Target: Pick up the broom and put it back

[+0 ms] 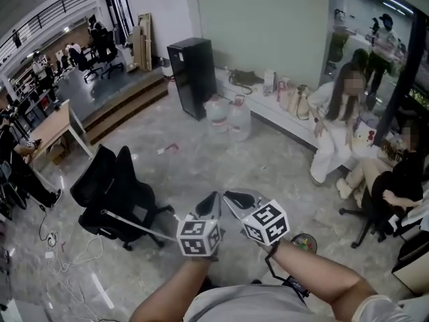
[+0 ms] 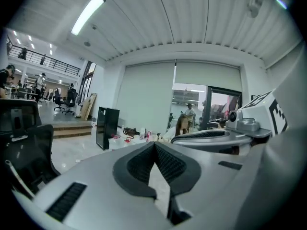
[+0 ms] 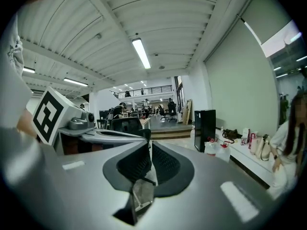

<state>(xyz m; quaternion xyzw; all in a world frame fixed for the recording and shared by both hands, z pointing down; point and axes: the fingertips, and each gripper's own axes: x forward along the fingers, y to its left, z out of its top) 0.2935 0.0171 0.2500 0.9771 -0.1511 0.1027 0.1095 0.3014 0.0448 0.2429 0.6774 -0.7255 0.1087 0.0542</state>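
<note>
A thin pale rod (image 1: 134, 225) slants across a tipped black office chair (image 1: 110, 193) in the head view; whether it is the broom's handle I cannot tell, and no broom head shows. The same rod (image 2: 17, 177) appears at the lower left of the left gripper view. Both grippers are held side by side close to the body, pointing out over the floor. My left gripper (image 1: 212, 198) (image 2: 154, 145) is shut with its tips touching and nothing in it. My right gripper (image 1: 233, 197) (image 3: 146, 146) shows a narrow slit between its pads, with nothing between them.
A tall black cabinet (image 1: 191, 76) and two water jugs (image 1: 231, 116) stand by the far wall. People sit on a low ledge (image 1: 295, 123) at the right. A raised step (image 1: 127, 99), a desk (image 1: 53, 129) and floor cables (image 1: 64, 257) are at the left.
</note>
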